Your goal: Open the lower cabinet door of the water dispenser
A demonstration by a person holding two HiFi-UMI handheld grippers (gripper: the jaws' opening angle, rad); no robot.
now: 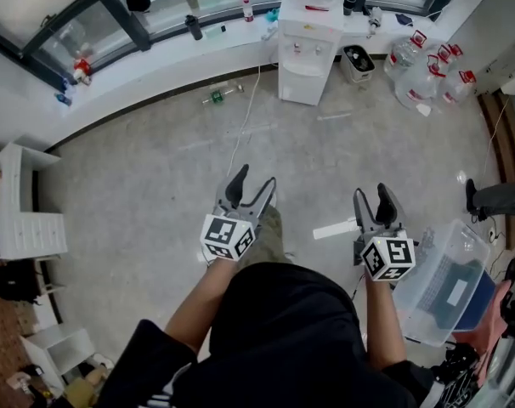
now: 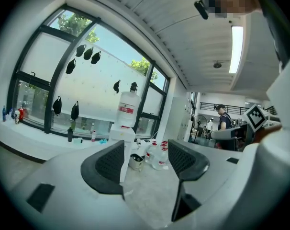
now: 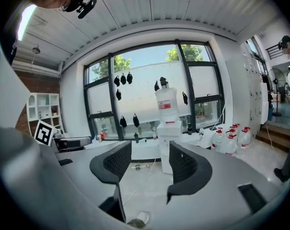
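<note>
From the head view, the water dispenser stands well apart from the person, against the low white ledge under the windows at the far side of a bare grey concrete floor. Its lower cabinet door is a flat white panel that looks flush and shut. Any handle or finger notch is too small to make out. A small bin sits just beside it, and spare water jugs cluster further right. The left gripper and the right gripper are both held out low with their dark claws spread and nothing in them. In the left gripper view the textured black pads stand apart around empty air, with the dispenser and the clear bottle on its top far beyond them. The right gripper view shows the same, claws released and empty, with the boxy white cabinet framed in the gap between them. The door is probably thin, light plastic, stiff and smooth, swinging on side hinges against a weak catch. I would hook its free edge or any recess rather than pinch the glossy face, where pads may slip. A gentle pull suits it, since the full bottle likely makes the unit top-heavy
</note>
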